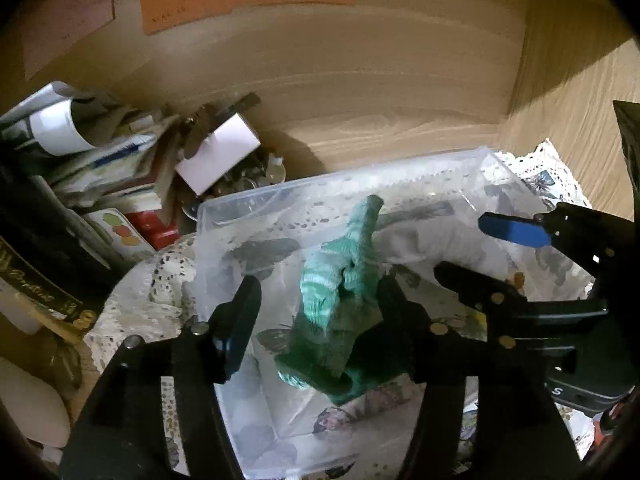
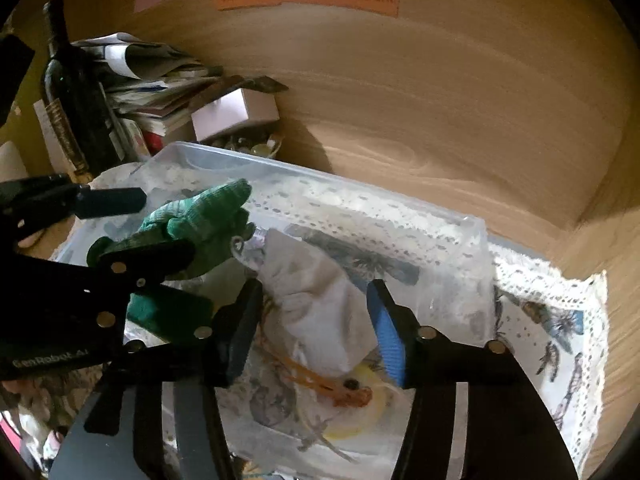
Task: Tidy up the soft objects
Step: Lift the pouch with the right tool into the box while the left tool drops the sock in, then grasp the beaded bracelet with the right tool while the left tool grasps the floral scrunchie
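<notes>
A green striped knitted sock (image 1: pixel 340 300) hangs over a clear plastic box (image 1: pixel 248 204) and rests against the right finger of my left gripper (image 1: pixel 316 304), whose jaws stand wide apart. The sock (image 2: pixel 200 220) also shows in the right wrist view, draped over the left gripper's lower finger. My right gripper (image 2: pixel 312 320) is open above the box (image 2: pixel 472 224), over a grey-white cloth (image 2: pixel 320 304) and a yellow soft toy (image 2: pixel 360 392) lying inside. In the left wrist view the right gripper (image 1: pixel 472 248) comes in from the right.
The box stands on a lace-edged butterfly cloth (image 2: pixel 560 332) on a wooden desk. A dark bottle (image 2: pixel 68 92), stacked papers (image 2: pixel 160 84), a small white box (image 2: pixel 236 114) and a dish of trinkets (image 1: pixel 256 178) crowd the back left. Wooden walls (image 1: pixel 360 60) bearing orange and pink notes enclose the back and right.
</notes>
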`<state>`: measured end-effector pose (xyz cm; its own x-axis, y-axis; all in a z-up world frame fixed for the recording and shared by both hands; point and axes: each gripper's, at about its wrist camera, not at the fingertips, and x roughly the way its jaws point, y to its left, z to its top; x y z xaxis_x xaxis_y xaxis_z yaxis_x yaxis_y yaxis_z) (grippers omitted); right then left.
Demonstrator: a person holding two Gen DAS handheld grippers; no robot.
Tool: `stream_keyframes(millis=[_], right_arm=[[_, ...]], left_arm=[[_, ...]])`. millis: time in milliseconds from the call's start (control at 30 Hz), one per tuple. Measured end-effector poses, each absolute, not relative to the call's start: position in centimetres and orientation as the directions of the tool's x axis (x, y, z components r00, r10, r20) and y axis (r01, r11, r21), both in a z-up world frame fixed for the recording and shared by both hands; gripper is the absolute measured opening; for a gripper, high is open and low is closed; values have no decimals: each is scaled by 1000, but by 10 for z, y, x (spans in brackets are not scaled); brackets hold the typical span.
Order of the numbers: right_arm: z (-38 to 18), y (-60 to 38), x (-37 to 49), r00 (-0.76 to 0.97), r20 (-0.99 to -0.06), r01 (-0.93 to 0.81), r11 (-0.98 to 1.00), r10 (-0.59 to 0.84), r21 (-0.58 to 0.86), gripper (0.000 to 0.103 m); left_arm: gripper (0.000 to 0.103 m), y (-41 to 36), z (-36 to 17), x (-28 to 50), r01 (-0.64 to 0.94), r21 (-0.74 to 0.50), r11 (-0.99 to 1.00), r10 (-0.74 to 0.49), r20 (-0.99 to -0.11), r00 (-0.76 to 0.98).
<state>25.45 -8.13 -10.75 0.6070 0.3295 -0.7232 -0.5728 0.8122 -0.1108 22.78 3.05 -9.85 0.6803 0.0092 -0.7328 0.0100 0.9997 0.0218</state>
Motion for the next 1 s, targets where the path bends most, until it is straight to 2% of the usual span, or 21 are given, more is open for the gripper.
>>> stream_keyframes(millis=[133,200,367,500,567,733,1000], right_arm=[[-91,-89,245,633,-692,-569,814,346,-114,56],[-82,-95,239,649,-671,-566,817,359,-110,62],[-57,-112,219,696,-606,-550,828,385,-107,66],[-44,-128,201,726,-560,-538,837,400,-100,73],[-41,-134,194,739,-543,-530,842,399,-102,75],[-44,-149,179,749,-531,-512,855,396,-84,77],[-68,-165,165,725,-575,-494,868,378,-51,77]], left_arm=[[72,31,-89,221,7,28,1000,16,-724,690],[77,32,-85,220,3,30,1000,19,-712,701],[93,37,-65,198,-7,22,1000,20,-666,746],[95,42,-50,175,-25,10,1000,25,-624,781],[103,43,-46,165,-29,9,1000,28,-609,792],[103,44,-46,140,-28,25,999,37,-590,806],[103,49,-72,118,-29,35,999,45,-643,764]])
